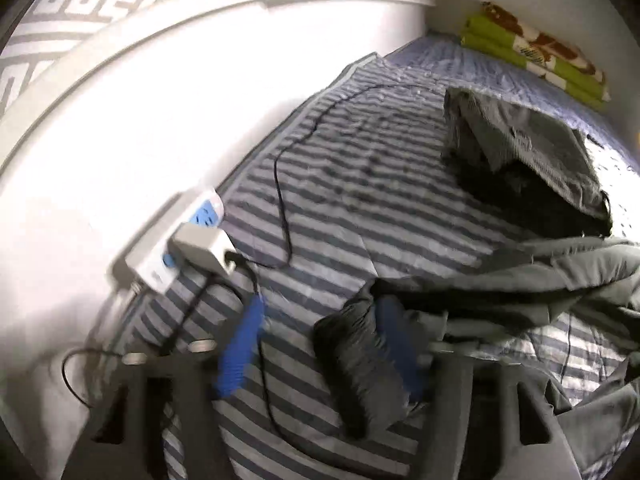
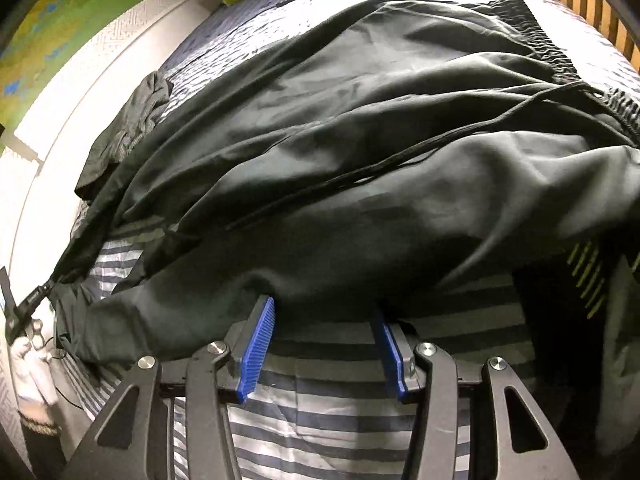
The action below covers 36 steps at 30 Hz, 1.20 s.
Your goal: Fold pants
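One pants (image 2: 360,140), two claws (image 2: 326,316)

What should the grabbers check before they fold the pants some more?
1. Right gripper pinching the pants: not ok. Its jaws are open and the edge only lies at the fingertips.
2. Left gripper pinching cloth: not ok. Its jaws are wide and a fold only drapes against one pad.
3. Pants lying flat: not ok, they are rumpled.
4. Drawstring out of the way: not ok, it trails across the cloth.
5. Black cable away from the left gripper: not ok, it runs under it.
6. Pant legs lined up: cannot tell.
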Motion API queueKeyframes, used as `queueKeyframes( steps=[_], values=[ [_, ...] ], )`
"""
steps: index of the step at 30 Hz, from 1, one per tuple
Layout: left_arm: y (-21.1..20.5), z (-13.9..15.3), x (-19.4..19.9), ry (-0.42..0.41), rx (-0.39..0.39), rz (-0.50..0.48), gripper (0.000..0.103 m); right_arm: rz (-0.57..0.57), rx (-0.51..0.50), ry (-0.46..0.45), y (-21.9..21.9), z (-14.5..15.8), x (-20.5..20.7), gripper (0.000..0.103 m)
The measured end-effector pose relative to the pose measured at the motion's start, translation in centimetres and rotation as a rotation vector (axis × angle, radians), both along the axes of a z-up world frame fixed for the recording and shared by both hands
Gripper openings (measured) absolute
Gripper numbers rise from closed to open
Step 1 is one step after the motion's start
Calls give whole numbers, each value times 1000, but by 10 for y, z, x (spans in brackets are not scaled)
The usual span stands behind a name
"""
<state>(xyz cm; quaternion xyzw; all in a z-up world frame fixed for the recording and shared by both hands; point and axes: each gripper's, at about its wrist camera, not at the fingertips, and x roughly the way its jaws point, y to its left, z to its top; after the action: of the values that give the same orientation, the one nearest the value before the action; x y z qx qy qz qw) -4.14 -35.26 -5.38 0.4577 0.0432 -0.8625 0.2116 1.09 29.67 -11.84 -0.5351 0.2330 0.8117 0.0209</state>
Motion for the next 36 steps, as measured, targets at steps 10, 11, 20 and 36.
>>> queueKeyframes(
  steps=[10, 11, 20, 36],
  values=[
    [68, 17, 69, 28, 147, -246, 88, -97, -64, 30, 31, 4, 5, 50],
    [79, 17, 74, 24, 164, -277, 89, -109, -76, 33, 33, 4, 5, 51],
    [178, -29, 83, -112, 122, -450, 79, -96, -63, 56, 23, 10, -12, 54],
    [116, 26, 193, -134, 21, -464, 8, 10, 22, 77, 36, 48, 48, 3]
  ],
)
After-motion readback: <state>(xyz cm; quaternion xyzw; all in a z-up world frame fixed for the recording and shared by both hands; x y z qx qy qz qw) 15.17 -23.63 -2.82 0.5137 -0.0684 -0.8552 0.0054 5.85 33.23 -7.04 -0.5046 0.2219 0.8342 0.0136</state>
